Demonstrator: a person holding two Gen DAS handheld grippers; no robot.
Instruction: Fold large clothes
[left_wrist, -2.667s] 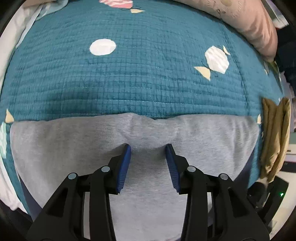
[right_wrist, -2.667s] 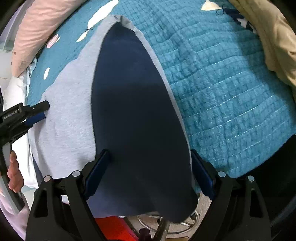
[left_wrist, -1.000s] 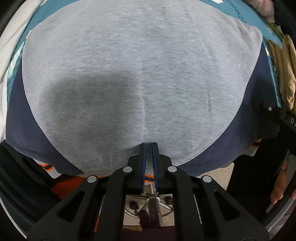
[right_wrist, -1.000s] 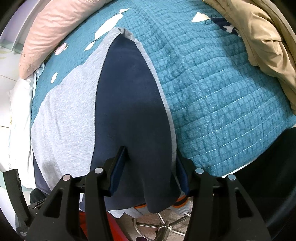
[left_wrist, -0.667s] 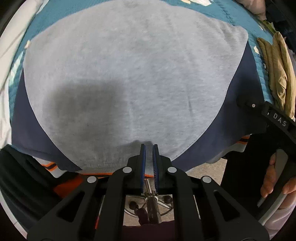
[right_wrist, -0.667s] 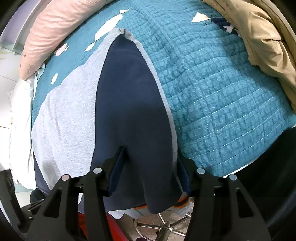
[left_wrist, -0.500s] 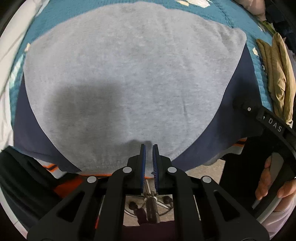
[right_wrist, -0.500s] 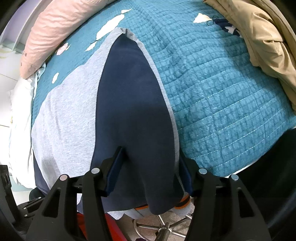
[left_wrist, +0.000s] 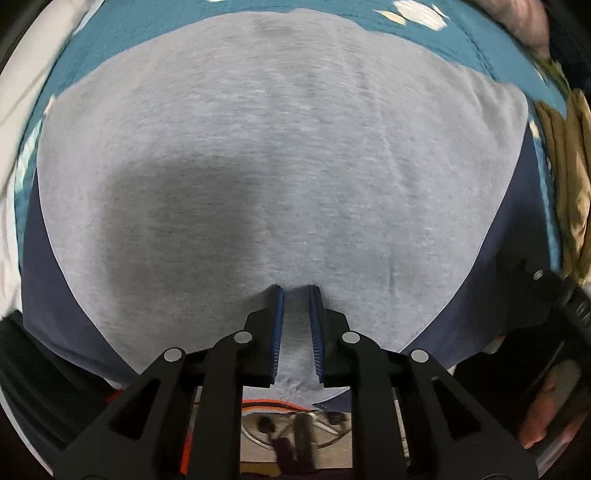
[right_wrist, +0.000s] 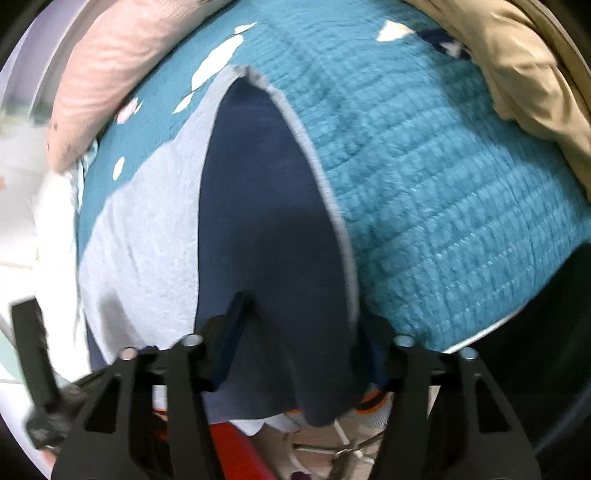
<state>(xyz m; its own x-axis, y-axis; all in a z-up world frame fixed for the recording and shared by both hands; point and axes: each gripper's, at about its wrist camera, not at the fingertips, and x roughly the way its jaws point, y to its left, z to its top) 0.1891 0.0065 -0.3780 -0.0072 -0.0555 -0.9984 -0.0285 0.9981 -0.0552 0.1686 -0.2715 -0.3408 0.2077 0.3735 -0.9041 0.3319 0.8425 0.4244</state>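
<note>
Item, my left gripper (left_wrist: 296, 291): its blue-padded fingers (left_wrist: 277, 325) stand a narrow gap apart, with a strip of grey fabric running between them near the garment's near hem; I cannot tell whether the pads actually pinch it. Item, the garment, a grey and navy sweatshirt (left_wrist: 280, 155): it lies spread flat across the bed, grey panel uppermost in the left view, navy sleeve panels (left_wrist: 495, 295) showing at both sides, its near hem hanging over the bed's edge with an orange-striped rib trim (left_wrist: 273, 404) just below. Item, my right gripper (right_wrist: 303, 306): fingers spread wide, one on each side of the navy sleeve (right_wrist: 269, 206), which tapers away from the camera to a grey-edged point; the right finger is partly hidden behind the cloth. Item, teal quilted bedspread (right_wrist: 424, 177) with white candy shapes, under the garment and bare to the right of the sleeve. Item, pink pillow (right_wrist: 122, 55) along the far left of the bed in the right view. Item, a heap of tan clothing (right_wrist: 528, 70) at the far right corner, well apart from the sweatshirt; it shows also at the right edge of the left view (left_wrist: 569, 184). Item, white sheet (left_wrist: 14, 155) at the left margin. Item, a chrome stool base (left_wrist: 295, 432) on the floor below the hem. Item, my right hand (left_wrist: 543, 417) on its handle, blurred.
</note>
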